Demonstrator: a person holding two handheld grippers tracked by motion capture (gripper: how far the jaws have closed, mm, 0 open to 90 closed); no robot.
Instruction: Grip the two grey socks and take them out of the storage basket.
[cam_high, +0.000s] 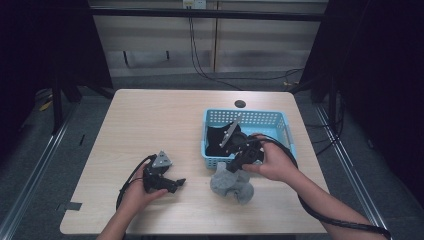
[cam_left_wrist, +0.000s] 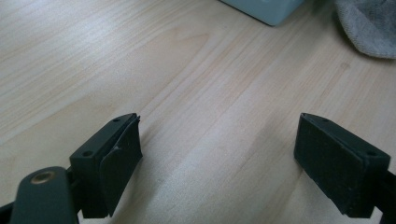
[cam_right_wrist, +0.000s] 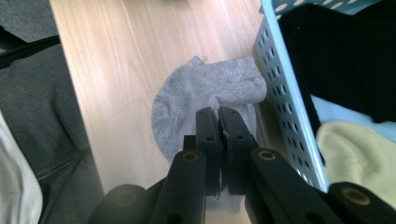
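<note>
Fingers of right gripper (cam_right_wrist: 218, 116) clenched together, poised over grey sock (cam_right_wrist: 205, 93), nothing between them. Sock on worktop (cam_high: 150, 120), touching blue basket (cam_high: 250, 117) at basket's 6 o'clock. Left gripper (cam_left_wrist: 217, 154) fingers spread wide, empty, at sock's 9 o'clock.

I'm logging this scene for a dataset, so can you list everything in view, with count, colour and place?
Wooden table: one, light wood, centre.
Perforated plastic basket: one, light blue, right of table centre.
Black fabric item: one, in the basket.
Pale yellow fabric item: one, in the basket.
Grey ankle socks: a small pile, on the table against the basket's near side.
Left claw: one, black, jaws open, low over bare table.
Right claw: one, black, jaws shut, above the socks.
</note>
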